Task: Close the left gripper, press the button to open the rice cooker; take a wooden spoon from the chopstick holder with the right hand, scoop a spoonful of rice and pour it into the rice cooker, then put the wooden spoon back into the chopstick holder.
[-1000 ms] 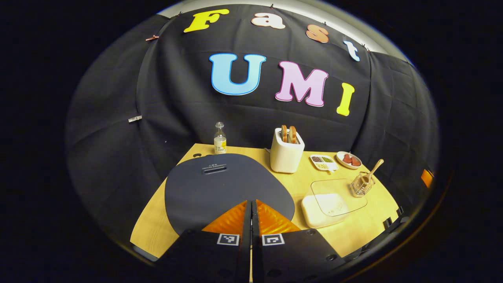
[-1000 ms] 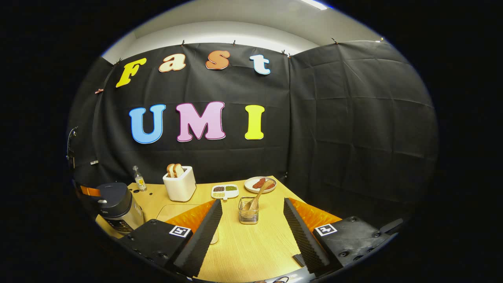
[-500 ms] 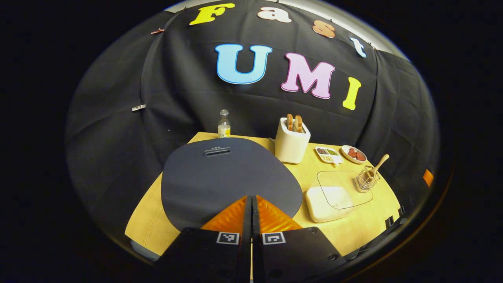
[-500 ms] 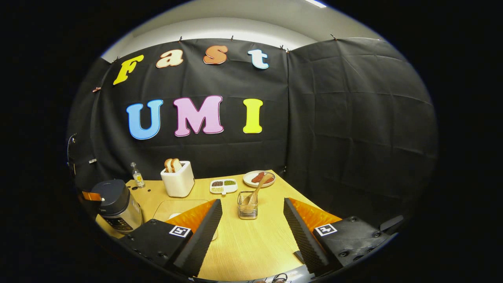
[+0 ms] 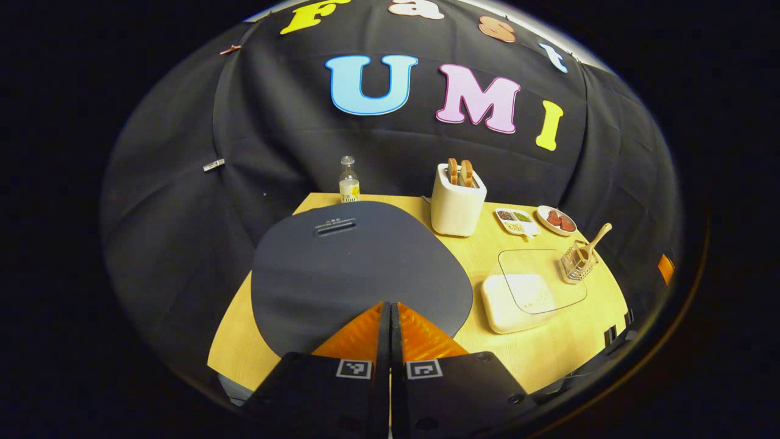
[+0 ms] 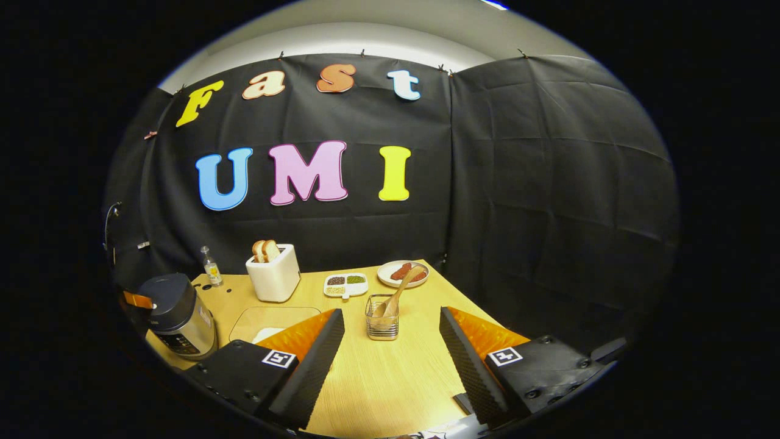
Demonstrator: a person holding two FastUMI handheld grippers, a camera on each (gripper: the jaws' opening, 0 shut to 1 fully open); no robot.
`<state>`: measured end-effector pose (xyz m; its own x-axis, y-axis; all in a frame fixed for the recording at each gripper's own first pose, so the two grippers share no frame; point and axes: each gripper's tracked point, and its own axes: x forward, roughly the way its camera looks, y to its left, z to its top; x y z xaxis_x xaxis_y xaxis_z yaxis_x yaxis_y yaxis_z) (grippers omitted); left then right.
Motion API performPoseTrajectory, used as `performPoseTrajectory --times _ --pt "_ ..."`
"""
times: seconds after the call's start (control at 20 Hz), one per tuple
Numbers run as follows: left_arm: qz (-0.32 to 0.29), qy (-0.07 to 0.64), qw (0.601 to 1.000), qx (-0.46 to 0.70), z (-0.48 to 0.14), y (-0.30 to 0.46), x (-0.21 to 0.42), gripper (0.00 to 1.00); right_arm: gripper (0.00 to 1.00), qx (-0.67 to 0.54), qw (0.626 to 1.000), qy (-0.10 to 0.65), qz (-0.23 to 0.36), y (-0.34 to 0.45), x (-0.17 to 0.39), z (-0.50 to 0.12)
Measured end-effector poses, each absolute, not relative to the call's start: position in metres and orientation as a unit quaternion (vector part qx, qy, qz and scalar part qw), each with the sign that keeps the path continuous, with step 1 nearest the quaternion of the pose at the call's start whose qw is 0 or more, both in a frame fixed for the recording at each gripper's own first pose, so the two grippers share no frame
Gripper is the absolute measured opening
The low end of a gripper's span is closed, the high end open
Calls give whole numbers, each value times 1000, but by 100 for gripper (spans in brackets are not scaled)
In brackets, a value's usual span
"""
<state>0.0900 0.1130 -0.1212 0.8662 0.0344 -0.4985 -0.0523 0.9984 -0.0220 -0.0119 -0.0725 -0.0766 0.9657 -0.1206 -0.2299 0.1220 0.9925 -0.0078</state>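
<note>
Over the rice cooker (image 5: 359, 268), left claw (image 5: 390, 305) closed.

A wooden tabletop (image 6: 390, 378) carries a rice cooker (image 6: 177, 314), a bottle (image 6: 211, 267), a toaster (image 6: 274, 277), a divided dish (image 6: 346, 284), a plate (image 6: 402, 274), a wire holder (image 6: 382, 318) and a clear-lidded white box (image 5: 518, 292).

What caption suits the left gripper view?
Shut left gripper poised over the closed rice cooker, wooden spoon waiting in its holder.
</note>
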Motion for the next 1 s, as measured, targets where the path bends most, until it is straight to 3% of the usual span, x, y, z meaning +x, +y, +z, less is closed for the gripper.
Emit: performPoseTrajectory --times 0.1,0.35,0.45,0.9,1.0 --pt "38 234 972 -7 -107 113 87 6 98 6 992 116 -44 -73 4 -73" --pt "140 53 989 -11 14 114 84 6 98 5 994 108 -12 -83 50 -64" --pt "159 15 987 -5 43 103 82 6 98 10 994 105 -3 -91 68 -63" --pt "155 4 987 -43 37 17 66 8 98 54 990 129 -5 -140 148 -102" --pt "152 14 987 -47 28 -1 65 22 98 68 986 152 -10 -148 164 -119"
